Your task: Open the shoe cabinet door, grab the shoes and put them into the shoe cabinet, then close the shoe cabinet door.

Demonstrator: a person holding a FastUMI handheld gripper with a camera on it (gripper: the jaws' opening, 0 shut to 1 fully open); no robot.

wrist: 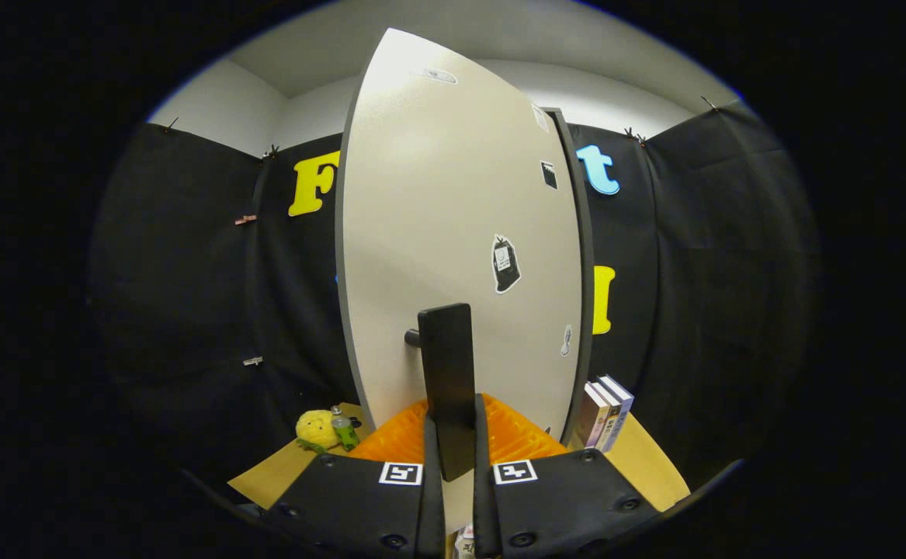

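In the gripper view, the gripper (pixel 453 458) has its fingers clamped on the flat black upright handle (pixel 447 373) of the pale cream shoe cabinet door (pixel 453 217). Beside the door, on the tan surface (pixel 647 466), stand three upright books (pixel 606 413); on its other side sit a yellow plush toy (pixel 314 428) and a small green bottle (pixel 343 428).
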